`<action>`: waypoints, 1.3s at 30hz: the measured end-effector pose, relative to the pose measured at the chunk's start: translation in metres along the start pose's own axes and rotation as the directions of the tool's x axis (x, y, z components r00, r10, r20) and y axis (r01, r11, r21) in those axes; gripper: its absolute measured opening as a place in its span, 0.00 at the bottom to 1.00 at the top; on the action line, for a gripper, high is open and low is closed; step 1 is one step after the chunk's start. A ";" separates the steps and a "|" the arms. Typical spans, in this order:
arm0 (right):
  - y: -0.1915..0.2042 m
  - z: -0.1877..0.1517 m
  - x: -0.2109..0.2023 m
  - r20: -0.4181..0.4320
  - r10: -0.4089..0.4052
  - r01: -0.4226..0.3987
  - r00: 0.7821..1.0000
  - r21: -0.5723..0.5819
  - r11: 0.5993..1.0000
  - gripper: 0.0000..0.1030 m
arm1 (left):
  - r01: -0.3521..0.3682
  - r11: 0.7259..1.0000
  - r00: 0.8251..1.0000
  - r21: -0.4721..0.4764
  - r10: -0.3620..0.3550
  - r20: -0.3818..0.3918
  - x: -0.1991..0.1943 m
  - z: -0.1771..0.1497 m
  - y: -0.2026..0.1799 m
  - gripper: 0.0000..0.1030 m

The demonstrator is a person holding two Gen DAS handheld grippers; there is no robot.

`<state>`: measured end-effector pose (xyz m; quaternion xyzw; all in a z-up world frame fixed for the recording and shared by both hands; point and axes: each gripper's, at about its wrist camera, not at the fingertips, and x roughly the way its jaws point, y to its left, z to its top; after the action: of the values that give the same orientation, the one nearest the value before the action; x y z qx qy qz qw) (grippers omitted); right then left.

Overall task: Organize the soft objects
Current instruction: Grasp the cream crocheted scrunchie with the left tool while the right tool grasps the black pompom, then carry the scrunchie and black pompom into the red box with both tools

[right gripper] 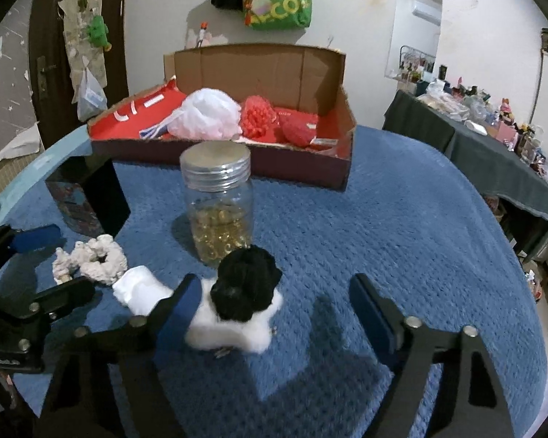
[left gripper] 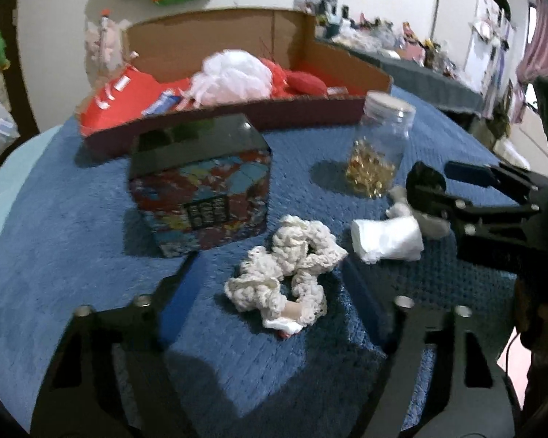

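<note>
Both grippers are hovering low over the blue blanket [left gripper: 73, 237], each with its jaws standing apart and pressing on nothing.

Left gripper [left gripper: 274, 277] is straddling the cream crocheted scrunchie [left gripper: 292, 266], which is lying crumpled between its fingers, touched by neither. This piece is looking light, floppy and open-knit, so a pinch across the thickest bunched loop near its middle should be gathering enough yarn; a hold on one thin edge would likely be letting it dangle and snag.

Just to its right, a folded white cloth [left gripper: 385, 242] is lying near the clear jar [left gripper: 383, 146].

Right gripper [right gripper: 274, 303] is framing the black-and-white plush toy [right gripper: 243, 299]; its left finger is sitting just beside the toy's white flank, while the right finger is standing well apart. That toy is looking squashy and light, best squeezed across its white body.

Behind them, the cardboard box [right gripper: 339, 153] is already holding other soft items.
</note>
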<state>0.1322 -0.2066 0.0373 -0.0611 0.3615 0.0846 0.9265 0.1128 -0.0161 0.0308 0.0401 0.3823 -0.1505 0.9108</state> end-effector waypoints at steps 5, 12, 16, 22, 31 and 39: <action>0.001 0.001 0.006 -0.019 0.065 -0.065 0.998 -0.007 0.998 0.34 | 0.064 0.998 0.998 0.019 -0.064 -0.020 0.008 0.000 -0.003 0.38; 0.005 0.003 -0.005 0.019 0.088 -0.088 0.996 -0.017 0.996 0.32 | 0.096 0.995 0.995 0.013 -0.095 -0.007 0.003 0.001 -0.002 0.32; 0.006 0.003 -0.008 0.024 0.093 -0.093 0.995 -0.019 0.996 0.32 | 0.095 0.995 0.996 0.012 -0.095 0.000 -0.003 0.000 0.000 0.31; 0.000 0.003 -0.014 0.026 0.092 -0.092 0.995 -0.010 0.996 0.32 | 0.093 0.996 0.996 -0.008 -0.092 0.012 -0.017 -0.001 0.013 0.31; -0.022 0.007 -0.012 0.000 0.068 -0.068 0.998 0.021 0.997 0.32 | 0.067 0.997 0.998 -0.045 -0.068 -0.005 -0.041 -0.010 0.048 0.31; -0.041 0.018 0.002 -0.037 0.070 -0.069 0.997 0.046 0.997 0.32 | 0.032 0.993 0.999 -0.114 -0.034 -0.020 -0.042 -0.003 0.098 0.31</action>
<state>0.1533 -0.2432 0.0510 -0.0293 0.3829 0.1075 0.9171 0.1129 0.0877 0.0538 -0.0163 0.4008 -0.1431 0.9048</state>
